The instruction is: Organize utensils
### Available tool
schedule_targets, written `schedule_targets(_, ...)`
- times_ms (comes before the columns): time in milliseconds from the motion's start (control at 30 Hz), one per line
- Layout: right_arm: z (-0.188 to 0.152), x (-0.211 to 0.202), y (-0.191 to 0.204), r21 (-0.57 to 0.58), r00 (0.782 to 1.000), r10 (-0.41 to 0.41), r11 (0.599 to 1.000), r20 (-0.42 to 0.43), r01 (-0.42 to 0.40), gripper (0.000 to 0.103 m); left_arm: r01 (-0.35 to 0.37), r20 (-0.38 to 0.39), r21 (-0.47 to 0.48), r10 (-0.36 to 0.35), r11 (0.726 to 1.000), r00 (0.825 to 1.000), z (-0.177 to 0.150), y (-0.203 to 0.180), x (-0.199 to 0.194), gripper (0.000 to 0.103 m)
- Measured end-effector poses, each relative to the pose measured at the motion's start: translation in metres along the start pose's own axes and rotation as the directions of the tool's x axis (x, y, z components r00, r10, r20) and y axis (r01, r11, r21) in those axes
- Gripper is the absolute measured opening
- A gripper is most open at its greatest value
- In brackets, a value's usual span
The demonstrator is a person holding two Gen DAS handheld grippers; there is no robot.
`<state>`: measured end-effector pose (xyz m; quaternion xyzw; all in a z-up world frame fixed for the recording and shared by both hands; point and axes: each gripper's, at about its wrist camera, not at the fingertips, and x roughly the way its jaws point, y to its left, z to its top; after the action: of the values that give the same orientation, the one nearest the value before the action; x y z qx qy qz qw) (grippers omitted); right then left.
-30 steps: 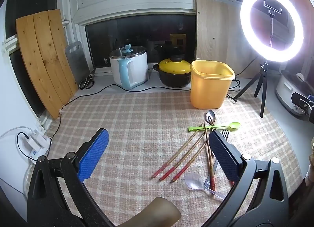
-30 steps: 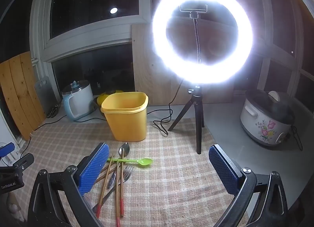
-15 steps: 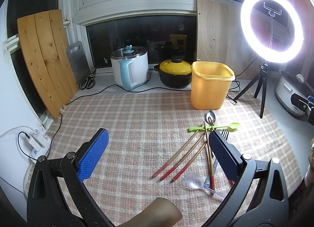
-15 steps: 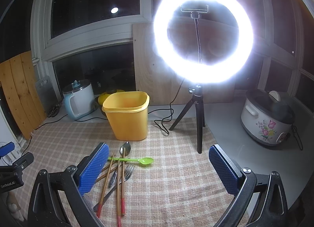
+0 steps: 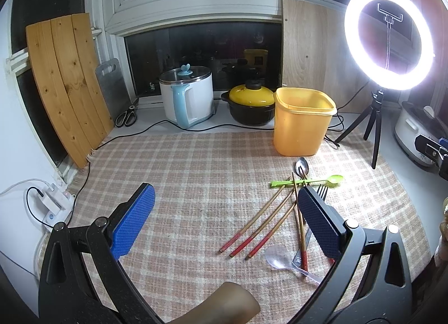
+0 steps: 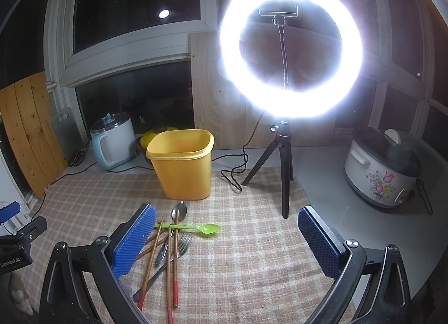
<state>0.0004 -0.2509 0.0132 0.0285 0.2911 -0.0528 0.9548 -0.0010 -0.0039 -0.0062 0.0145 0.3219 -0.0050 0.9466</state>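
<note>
A heap of utensils lies on the checked cloth: red-tipped chopsticks [image 5: 257, 226] [image 6: 170, 262], a green plastic spoon [image 5: 308, 182] [image 6: 196, 227], a metal spoon [image 5: 301, 166] [image 6: 179, 210], a fork [image 5: 322, 190] [image 6: 183, 243] and a clear plastic spoon [image 5: 280, 258]. Behind the heap stands an empty yellow tub [image 5: 303, 121] [image 6: 182, 163]. My left gripper [image 5: 224, 226] is open, hovering left of the heap with its right finger over part of it. My right gripper [image 6: 226, 240] is open with nothing between its fingers, its left finger above the heap's left side.
A lit ring light on a tripod [image 5: 375, 133] [image 6: 282, 161] stands right of the tub. A white kettle [image 5: 187, 97], a yellow-lidded pot [image 5: 250, 103], scissors [image 5: 127, 115], wooden boards [image 5: 64, 80] and cables line the back. A flowered rice cooker [image 6: 380, 170] sits far right.
Both grippers have drifted only slightly; the scene has shifted a little in each view. Nothing was picked up or moved.
</note>
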Motion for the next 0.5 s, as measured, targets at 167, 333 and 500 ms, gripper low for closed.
schedule_targets(167,-0.0004,0.0011,-0.0013,0.002,1.000,0.002,1.000,-0.004,-0.002,0.103,0.002,0.000,-0.003,-0.002,1.000,1.000,0.0024,0.0050,-0.0037,0.103)
schedule_targets(333,-0.0019,0.0019,-0.0023,0.002,1.000,0.004,1.000,-0.009,-0.004,0.103,0.001,-0.001,-0.002,-0.001,1.000,1.000,0.0025,0.0049,-0.0036,0.103)
schedule_targets(500,-0.0034,0.0022,-0.0028,0.002,1.000,0.003,1.000,-0.011,-0.003,0.103,0.001,-0.001,-0.002,-0.001,1.000,1.000,0.0024,0.0059,-0.0049,0.103)
